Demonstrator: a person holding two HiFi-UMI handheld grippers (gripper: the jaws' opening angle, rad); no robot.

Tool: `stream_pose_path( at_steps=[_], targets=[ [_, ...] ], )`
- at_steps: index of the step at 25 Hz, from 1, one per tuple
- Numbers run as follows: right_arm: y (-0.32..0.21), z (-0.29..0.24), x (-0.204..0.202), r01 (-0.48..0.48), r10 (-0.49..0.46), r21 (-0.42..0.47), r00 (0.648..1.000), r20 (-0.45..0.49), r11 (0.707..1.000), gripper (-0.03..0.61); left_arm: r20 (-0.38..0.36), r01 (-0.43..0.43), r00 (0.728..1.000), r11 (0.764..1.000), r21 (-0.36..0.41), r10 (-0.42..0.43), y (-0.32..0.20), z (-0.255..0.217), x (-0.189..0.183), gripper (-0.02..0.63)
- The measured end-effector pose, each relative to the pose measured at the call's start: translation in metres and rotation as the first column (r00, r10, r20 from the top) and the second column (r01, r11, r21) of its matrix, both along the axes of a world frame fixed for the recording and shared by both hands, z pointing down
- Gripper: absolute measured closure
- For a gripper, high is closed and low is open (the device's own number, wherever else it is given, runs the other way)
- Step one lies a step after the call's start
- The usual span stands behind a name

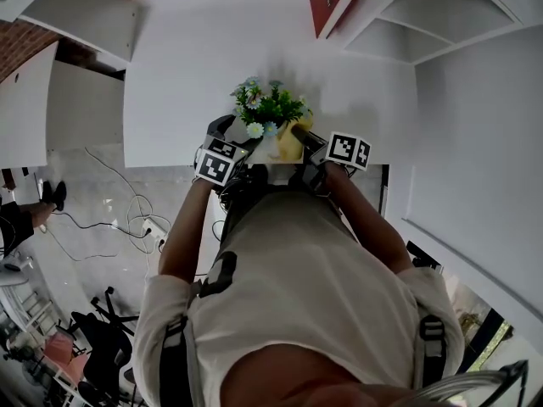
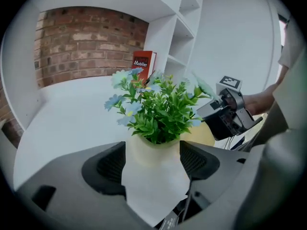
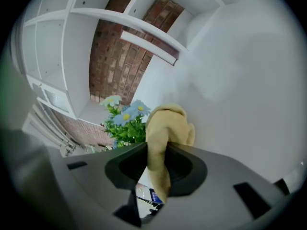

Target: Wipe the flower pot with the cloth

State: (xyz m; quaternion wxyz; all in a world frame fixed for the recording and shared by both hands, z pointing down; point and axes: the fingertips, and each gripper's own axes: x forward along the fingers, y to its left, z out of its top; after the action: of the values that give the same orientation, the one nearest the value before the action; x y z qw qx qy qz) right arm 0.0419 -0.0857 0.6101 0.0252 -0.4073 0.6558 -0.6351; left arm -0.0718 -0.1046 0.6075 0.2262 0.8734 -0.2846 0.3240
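**Head view.** The flower pot (image 1: 276, 149) was at the near edge of the white table (image 1: 187, 75), close in front of the person. Whether it rested on the table or was raised off it could not be told. The left gripper (image 1: 237, 145) met the pot on its left side and the right gripper (image 1: 307, 136) met it on its right. Hazard: beside the pot, past the table edge, there was open floor. Judged from this, a pot that escaped the clamp would probably fall rather than settle.

**Left gripper view.** The left jaws were clamped on the pot, one pad on each flank, just below the flowers (image 2: 158, 107). The right gripper worked at the pot's right, close beside the foliage. A red book (image 2: 144, 66) stood well behind the pot. Hazard: only two pads restrained the pot. Sideways wiping pressure from the right could turn it between the pads or slide it out, and the leafy top would add to the tilt.

**Right gripper view.** The right jaws were closed on a narrow fold of the yellow cloth (image 3: 165, 128), with a bunched end ahead of the tips and a tail hanging behind. The flowers lay just left of the bunch, and the pot body was hidden behind the jaw. Hazards:
- The thin fold could pull out of the jaws under drag.
- The bunch could catch the stems and pull them out of the pot.
- With so little cloth ahead of the tips, a jaw could strike the pot wall.
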Motion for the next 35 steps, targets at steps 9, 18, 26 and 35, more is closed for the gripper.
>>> stream_pose_path(
  at_steps=[9,18,26,35],
  targets=[
    [0.005,0.006,-0.013,0.020,-0.020,-0.001,1.000,-0.018,1.000,0.469,-0.003,-0.044,0.999,0.999,0.006,0.044,0.003,0.013,0.015,0.264],
    [0.021,0.023,-0.023,0.053,-0.052,-0.083,0.999,0.012,0.995,0.474,0.008,0.061,0.998,0.998,-0.005,-0.061,0.017,0.013,0.016,0.264],
    [-0.006,-0.004,-0.009,0.020,-0.020,0.007,1.000,-0.015,1.000,0.476,-0.024,-0.025,0.999,0.998,-0.062,0.024,0.043,0.011,0.026,0.264],
    [0.011,0.017,-0.022,0.043,-0.044,-0.019,0.999,-0.007,0.999,0.476,-0.071,-0.066,0.996,0.995,-0.071,0.061,0.051,0.014,0.041,0.264]
  ],
)
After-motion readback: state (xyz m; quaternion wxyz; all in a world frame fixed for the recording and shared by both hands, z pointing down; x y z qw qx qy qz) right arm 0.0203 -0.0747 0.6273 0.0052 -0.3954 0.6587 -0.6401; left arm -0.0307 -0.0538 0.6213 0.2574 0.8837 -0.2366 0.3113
